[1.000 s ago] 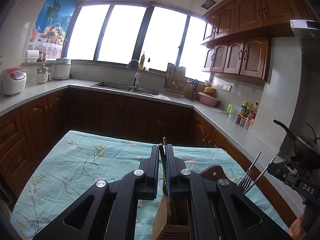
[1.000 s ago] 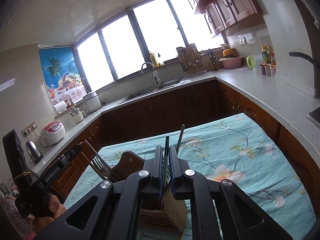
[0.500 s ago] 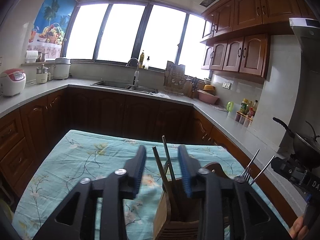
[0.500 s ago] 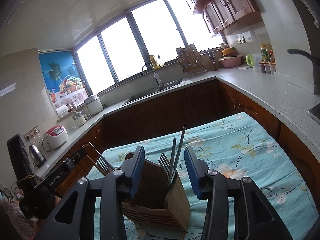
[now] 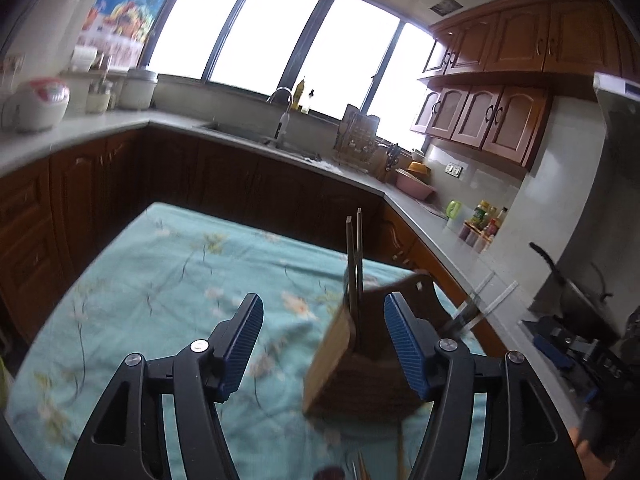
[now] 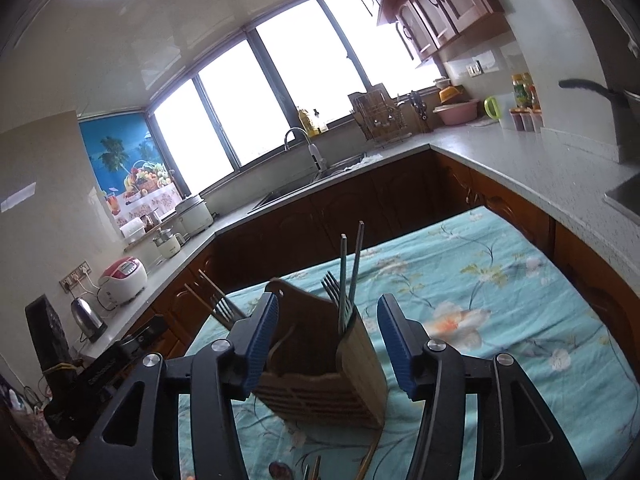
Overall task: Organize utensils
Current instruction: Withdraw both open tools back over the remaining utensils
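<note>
Left gripper: black two-finger left gripper (image 5: 323, 334) with blue ribbed pads (image 5: 402, 346), jaws spread wide, grasping nothing; it hangs above the table with the holder in front of its right finger.
Right gripper: matching black right gripper (image 6: 327, 334) with blue pads (image 6: 262, 338), likewise spread apart and empty; the holder stands between and just beyond its two fingers.
Holder: wooden slatted utensil holder (image 6: 320, 376) with a taller curved back panel, standing upright on the cloth; in the left wrist view it (image 5: 360, 368) appears blurred.
Chopsticks: pair of grey metal chopsticks (image 6: 352, 264) standing in the holder's front corner compartment, leaning slightly and crossing near the rim; the left wrist view shows them (image 5: 355, 264) side by side.
Forks: silver fork (image 6: 334, 286) with tines up just beside the chopsticks in the same compartment; a second fork (image 6: 220, 304) sticks out at the holder's far side, tilted outward.
Table: surface covered by a turquoise floral tablecloth (image 6: 500, 280).
Foreground: thin utensil ends (image 6: 370, 460) lie on the cloth at the bottom edge, too cropped to identify.
</note>
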Demonstrator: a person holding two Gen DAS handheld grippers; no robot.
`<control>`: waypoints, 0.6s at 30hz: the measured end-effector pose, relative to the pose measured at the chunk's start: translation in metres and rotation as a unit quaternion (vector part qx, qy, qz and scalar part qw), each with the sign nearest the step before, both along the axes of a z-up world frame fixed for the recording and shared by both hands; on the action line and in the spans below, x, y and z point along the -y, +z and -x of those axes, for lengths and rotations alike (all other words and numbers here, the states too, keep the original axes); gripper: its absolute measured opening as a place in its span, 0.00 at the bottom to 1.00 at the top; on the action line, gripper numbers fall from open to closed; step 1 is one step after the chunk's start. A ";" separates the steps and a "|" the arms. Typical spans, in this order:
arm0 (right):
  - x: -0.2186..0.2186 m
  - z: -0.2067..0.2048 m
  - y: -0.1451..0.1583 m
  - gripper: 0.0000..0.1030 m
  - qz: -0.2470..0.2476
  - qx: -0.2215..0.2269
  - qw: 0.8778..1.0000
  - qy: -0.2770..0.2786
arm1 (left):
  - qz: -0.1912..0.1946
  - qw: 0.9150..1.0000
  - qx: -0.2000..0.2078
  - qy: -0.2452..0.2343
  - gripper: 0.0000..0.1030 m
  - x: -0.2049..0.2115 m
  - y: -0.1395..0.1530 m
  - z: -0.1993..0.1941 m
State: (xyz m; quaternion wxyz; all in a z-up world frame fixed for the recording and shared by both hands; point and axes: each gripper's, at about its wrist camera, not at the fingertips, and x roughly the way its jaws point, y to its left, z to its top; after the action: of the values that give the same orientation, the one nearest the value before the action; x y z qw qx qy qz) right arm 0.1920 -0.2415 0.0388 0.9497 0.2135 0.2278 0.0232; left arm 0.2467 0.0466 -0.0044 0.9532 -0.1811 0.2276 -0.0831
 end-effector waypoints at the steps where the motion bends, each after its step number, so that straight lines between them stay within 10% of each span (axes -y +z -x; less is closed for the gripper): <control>1: 0.000 0.005 -0.002 0.52 -0.003 -0.001 1.000 -0.002 | 0.002 1.000 -0.003 0.000 0.61 -0.002 -0.001 0.006; 18: -0.009 0.068 -0.041 0.54 -0.018 -0.057 0.998 0.000 | 0.028 0.996 -0.090 -0.008 0.61 -0.016 -0.026 0.092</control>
State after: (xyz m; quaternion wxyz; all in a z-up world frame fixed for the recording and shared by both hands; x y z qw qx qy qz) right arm 0.1244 -0.2330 -0.0020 0.9312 0.2316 0.2810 0.0147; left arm 0.1552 0.0631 -0.0304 0.9226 -0.2121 0.3119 -0.0807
